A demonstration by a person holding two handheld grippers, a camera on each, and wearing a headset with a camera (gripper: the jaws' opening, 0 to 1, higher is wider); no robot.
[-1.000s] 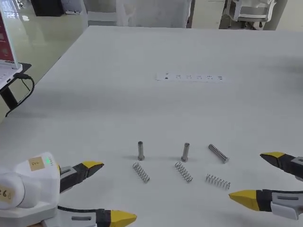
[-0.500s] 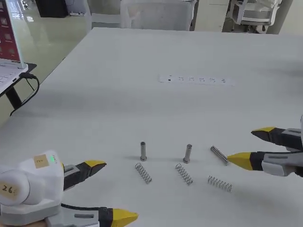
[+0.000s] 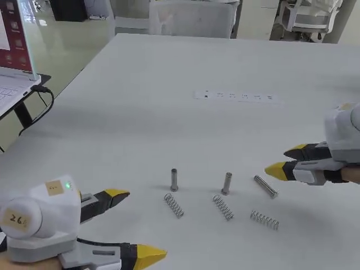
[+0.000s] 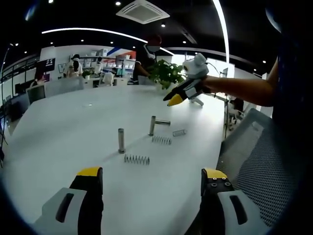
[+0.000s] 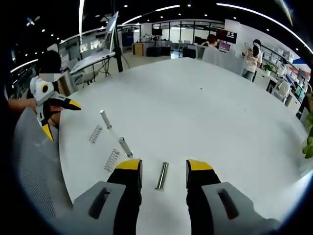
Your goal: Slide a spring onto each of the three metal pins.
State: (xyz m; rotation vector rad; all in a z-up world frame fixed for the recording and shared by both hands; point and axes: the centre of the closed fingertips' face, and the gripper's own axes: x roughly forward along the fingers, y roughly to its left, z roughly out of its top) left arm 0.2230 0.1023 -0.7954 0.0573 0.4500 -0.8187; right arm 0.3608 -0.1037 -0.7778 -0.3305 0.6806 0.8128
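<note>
Two metal pins (image 3: 174,179) (image 3: 227,183) stand upright on the white table; a third pin (image 3: 265,186) lies flat to their right. Three springs (image 3: 174,205) (image 3: 223,207) (image 3: 264,219) lie just in front of them. My right gripper (image 3: 284,161) is open and hovers right beside the lying pin. In the right gripper view that lying pin (image 5: 162,176) shows between the yellow tips of my right gripper (image 5: 164,165), untouched. My left gripper (image 3: 136,224) stands wide open at the near left, well short of the left spring (image 4: 136,159) and left pin (image 4: 121,140).
A white power strip (image 3: 237,96) lies flat farther back on the table. A laptop (image 3: 14,50) on a stand is off the table's left edge. Chairs (image 3: 191,17) stand beyond the far edge. Bare tabletop lies around the pins.
My right gripper has moved up and in from the near right to the lying pin, and its tips look closer together. The left gripper has barely moved.
</note>
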